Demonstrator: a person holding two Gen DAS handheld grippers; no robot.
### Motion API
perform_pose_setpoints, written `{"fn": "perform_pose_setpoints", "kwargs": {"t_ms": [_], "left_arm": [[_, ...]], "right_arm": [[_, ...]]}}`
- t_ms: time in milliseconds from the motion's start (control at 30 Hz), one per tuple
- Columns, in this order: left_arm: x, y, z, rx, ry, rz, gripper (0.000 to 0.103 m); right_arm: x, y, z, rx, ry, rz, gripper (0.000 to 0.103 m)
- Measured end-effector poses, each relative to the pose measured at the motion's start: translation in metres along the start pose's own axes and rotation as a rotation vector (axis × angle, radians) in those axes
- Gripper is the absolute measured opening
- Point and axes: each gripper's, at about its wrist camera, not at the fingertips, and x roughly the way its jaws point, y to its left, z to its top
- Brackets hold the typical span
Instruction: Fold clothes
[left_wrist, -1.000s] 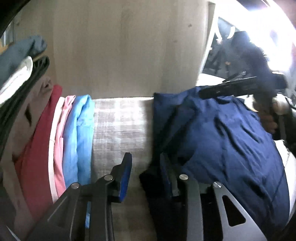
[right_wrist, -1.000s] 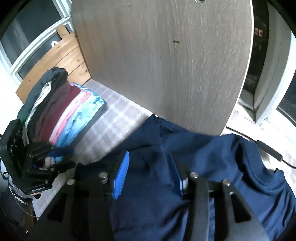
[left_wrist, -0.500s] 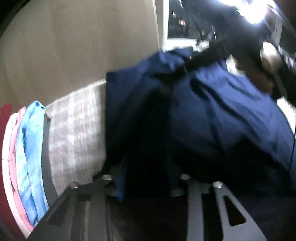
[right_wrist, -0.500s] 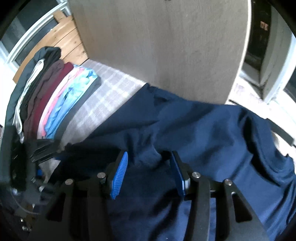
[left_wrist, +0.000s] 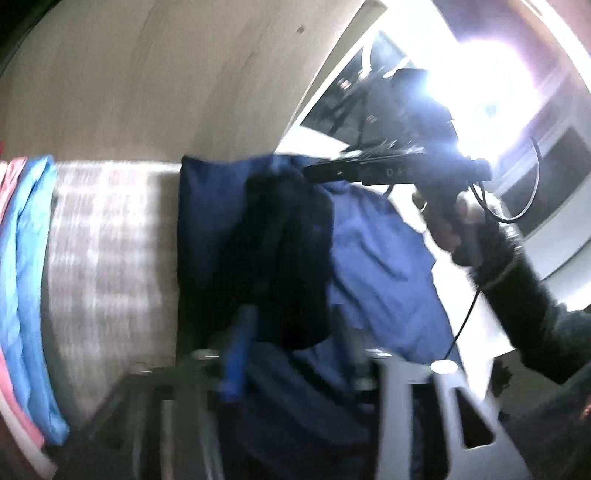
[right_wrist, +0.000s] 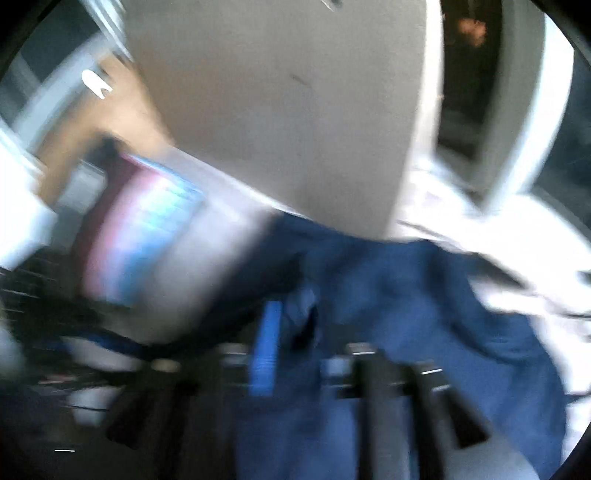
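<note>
Plaid-covered bed (left_wrist: 107, 236), navy shirt (left_wrist: 376, 266) bunched beside folded stack (left_wrist: 26, 280): left gripper (left_wrist: 295, 354) and right gripper (right_wrist: 306, 354) jaws just reopened, cloth between; grip unclear — fold probably released.

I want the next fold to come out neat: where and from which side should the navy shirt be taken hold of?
Probably by the straight folded edge of the navy shirt, the side that faces the checked cloth. That edge lies flat and clear of the stack of folded clothes, so a claw could come in low from that side. Motion blur hides the finer creases.
</note>
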Motion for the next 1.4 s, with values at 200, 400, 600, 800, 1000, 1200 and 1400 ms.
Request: {"fn": "perform_pose_setpoints", "kwargs": {"t_ms": [200, 400, 600, 800, 1000, 1200, 1400], "left_arm": [[-0.014, -0.001, -0.024, 0.022, 0.007, 0.127, 0.047], [-0.017, -0.006, -0.053, 0.046, 0.051, 0.209, 0.047], [-0.063, -0.018, -0.11, 0.001, 0.045, 0.229, 0.047], [-0.122, -0.026, -0.184, -0.119, -0.012, 0.26, 0.047], [-0.141, -0.042, -0.256, -0.151, -0.008, 0.329, 0.047], [-0.155, -0.049, -0.316, -0.196, 0.004, 0.374, 0.047], [-0.161, -0.047, -0.345, -0.237, -0.007, 0.388, 0.047]], "right_arm": [[-0.015, 0.0, -0.023, 0.02, -0.076, -0.023, 0.047], [-0.025, 0.011, -0.048, 0.074, -0.159, 0.073, 0.047], [-0.082, 0.017, -0.113, 0.227, -0.303, 0.216, 0.046], [-0.104, 0.047, -0.151, 0.308, -0.275, 0.296, 0.046], [-0.047, 0.123, -0.122, 0.213, -0.13, 0.342, 0.046], [0.035, 0.17, -0.076, 0.234, 0.016, 0.265, 0.046], [0.058, 0.17, -0.072, 0.337, 0.105, 0.2, 0.046]]}}
